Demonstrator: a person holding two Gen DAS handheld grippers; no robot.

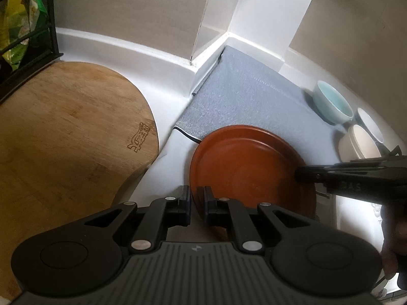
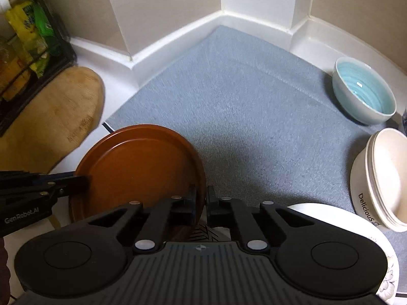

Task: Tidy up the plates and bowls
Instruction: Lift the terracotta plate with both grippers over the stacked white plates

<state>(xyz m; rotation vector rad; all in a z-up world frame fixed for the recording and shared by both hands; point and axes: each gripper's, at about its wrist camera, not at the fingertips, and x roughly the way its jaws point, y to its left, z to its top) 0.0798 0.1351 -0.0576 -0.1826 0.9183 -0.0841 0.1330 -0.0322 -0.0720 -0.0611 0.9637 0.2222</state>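
A brown round plate (image 1: 249, 167) (image 2: 137, 167) hangs between both grippers over the near left corner of the grey mat (image 2: 241, 96). My left gripper (image 1: 196, 195) is shut on the plate's near rim. The right gripper (image 2: 201, 198) is shut on the rim at the plate's other side, and its tip also shows as the right gripper (image 1: 300, 174) in the left wrist view. In the right wrist view the left gripper (image 2: 85, 180) reaches in from the left onto the plate's edge. A light blue bowl (image 2: 363, 94) (image 1: 332, 105) stands at the mat's far right.
Nested cream bowls (image 2: 381, 180) sit tilted at the right, beside a white flowered plate (image 2: 356, 228) below my right gripper. A wooden cutting board (image 1: 71, 132) lies left of the mat. A black wire rack (image 2: 58, 40) with packets stands far left. White wall skirting borders the back.
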